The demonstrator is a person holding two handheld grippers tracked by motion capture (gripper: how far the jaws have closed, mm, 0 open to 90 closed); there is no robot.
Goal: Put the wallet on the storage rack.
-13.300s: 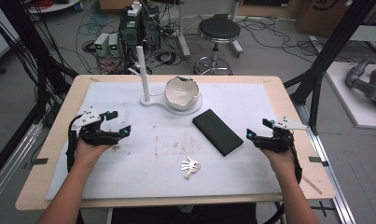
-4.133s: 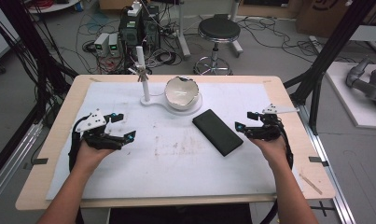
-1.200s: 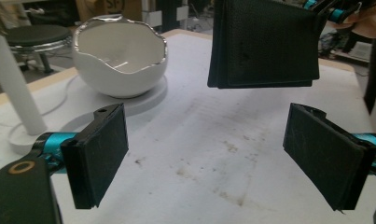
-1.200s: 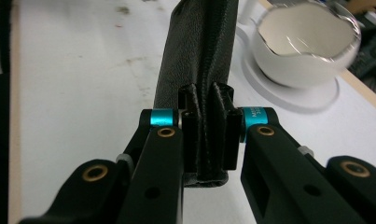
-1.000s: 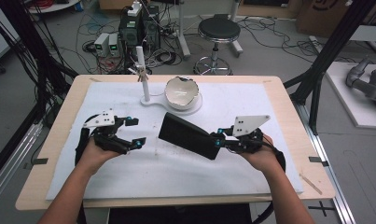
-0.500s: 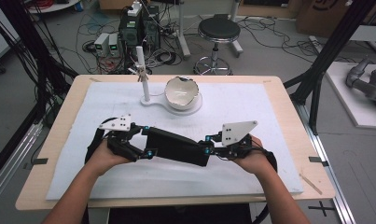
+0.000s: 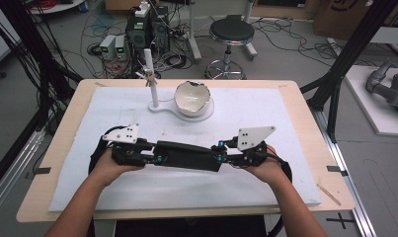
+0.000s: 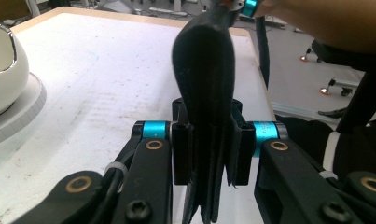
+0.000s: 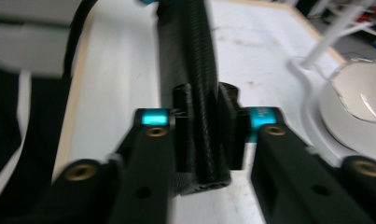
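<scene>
Two tools clamp black case [image 7: 188, 155] ends, white mat [image 7: 265, 111] around

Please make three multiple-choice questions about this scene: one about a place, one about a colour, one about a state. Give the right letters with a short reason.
1. Where does the white bowl stand?
A. on the round base beside the white post
B. on the floor by the stool
C. between the two grippers

2. What colour is the long flat case held between the hands?
A. white
B. black
C. red

3. How does the left gripper stand to the case?
A. open and far from it
B. lying on the table beside it
C. shut on one end of it

Answers:
1. A: the high view shows the bowl on the white base next to the post, at the far side of the table.
2. B: it looks black in all three views.
3. C: in the left gripper view the fingers press on both sides of the case; the right gripper clamps the other end.
</scene>
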